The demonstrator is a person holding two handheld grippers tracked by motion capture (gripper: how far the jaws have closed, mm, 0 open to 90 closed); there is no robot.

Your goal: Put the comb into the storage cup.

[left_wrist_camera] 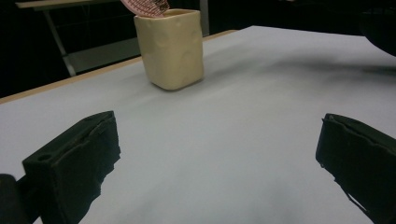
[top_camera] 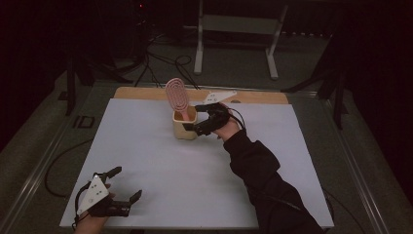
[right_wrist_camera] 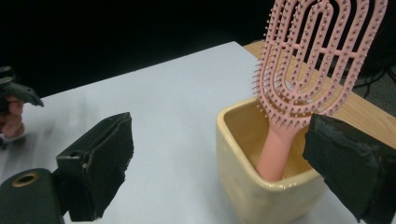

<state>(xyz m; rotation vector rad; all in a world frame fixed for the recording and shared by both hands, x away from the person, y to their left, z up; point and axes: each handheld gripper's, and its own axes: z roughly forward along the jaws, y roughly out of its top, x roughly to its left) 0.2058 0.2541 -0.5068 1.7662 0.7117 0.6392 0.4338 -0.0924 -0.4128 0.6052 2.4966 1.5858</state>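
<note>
I see the white table sheet point(top_camera: 160, 180) bare across its whole near and left stretch, so there is wide room between my two tools. My left gripper point(top_camera: 127, 184) sits at the near left corner, close to the sheet's near edge, jaws spread wide with nothing between them. The cream cup point(top_camera: 185, 127) stands upright toward the far middle, just short of the bare wooden strip point(top_camera: 141, 93) along the far edge. A pink hairbrush point(top_camera: 176, 97) stands in it, handle down inside, head leaning up above the rim. My right gripper point(top_camera: 191, 118) is at the cup's right side, jaws wide apart, one close beside the wall and holding nothing.
</note>
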